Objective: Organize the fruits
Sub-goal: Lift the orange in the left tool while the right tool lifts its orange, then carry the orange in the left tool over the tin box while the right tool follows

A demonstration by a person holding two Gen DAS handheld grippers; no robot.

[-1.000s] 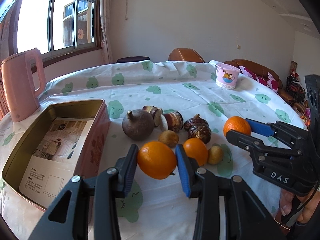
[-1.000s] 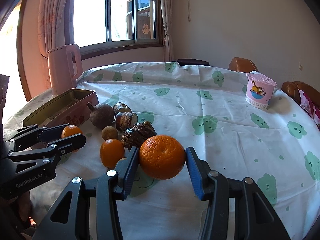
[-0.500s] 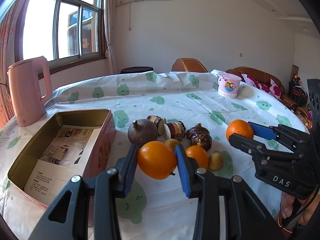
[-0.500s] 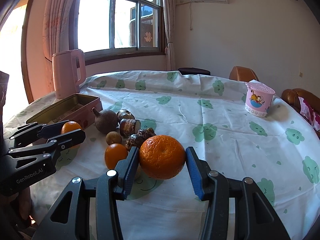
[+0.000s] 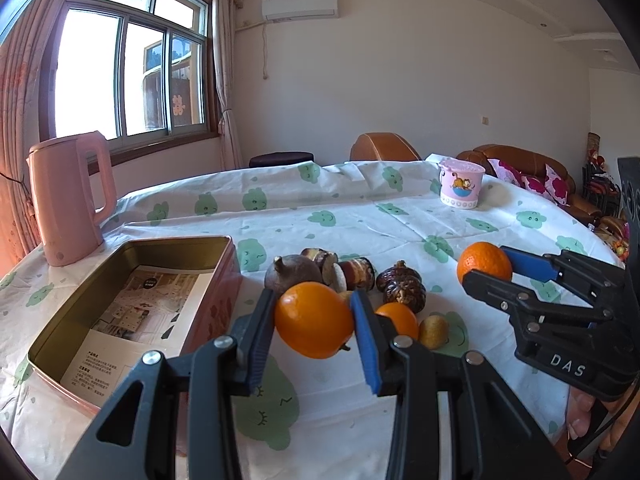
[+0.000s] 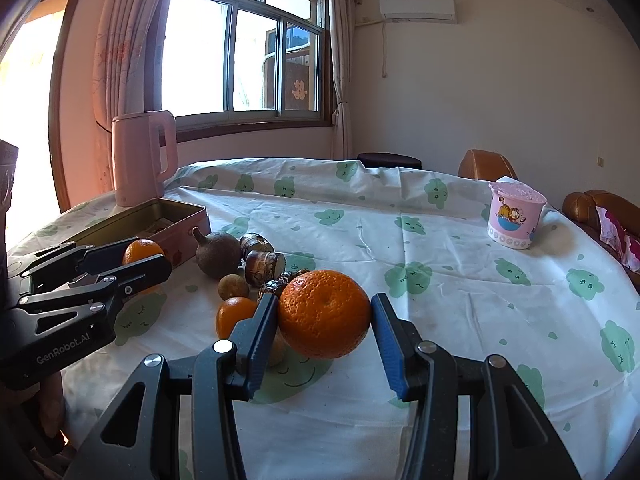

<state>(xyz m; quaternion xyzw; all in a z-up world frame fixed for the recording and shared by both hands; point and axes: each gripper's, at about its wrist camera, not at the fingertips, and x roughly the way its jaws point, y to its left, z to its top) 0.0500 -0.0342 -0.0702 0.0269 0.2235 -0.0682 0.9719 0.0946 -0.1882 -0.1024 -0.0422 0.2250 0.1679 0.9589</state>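
My left gripper (image 5: 314,322) is shut on a smooth orange (image 5: 314,320) held above the tablecloth, just right of an open pink tin (image 5: 132,304) lined with printed paper. A dimpled mandarin (image 6: 324,314) sits between the pads of my right gripper (image 6: 324,320), which is shut on it; that mandarin (image 5: 484,262) also shows at the right of the left wrist view. On the cloth lie a third orange (image 5: 400,318), a dark round fruit with a stem (image 5: 294,272), two small yellowish fruits (image 5: 434,330), cut brown pieces (image 5: 356,272) and dark wrinkled fruits (image 5: 404,284).
A pink kettle (image 5: 68,196) stands at the far left by the window. A pink cartoon cup (image 5: 460,190) stands at the back right of the round table (image 5: 320,216). Brown chairs and a sofa (image 5: 520,160) lie beyond the table. A hand (image 5: 580,424) shows under the right gripper.
Both views have tilted upward, so the table and fruit sit lower in frame and more wall and ceiling show. Each gripper keeps its hold on its fruit.
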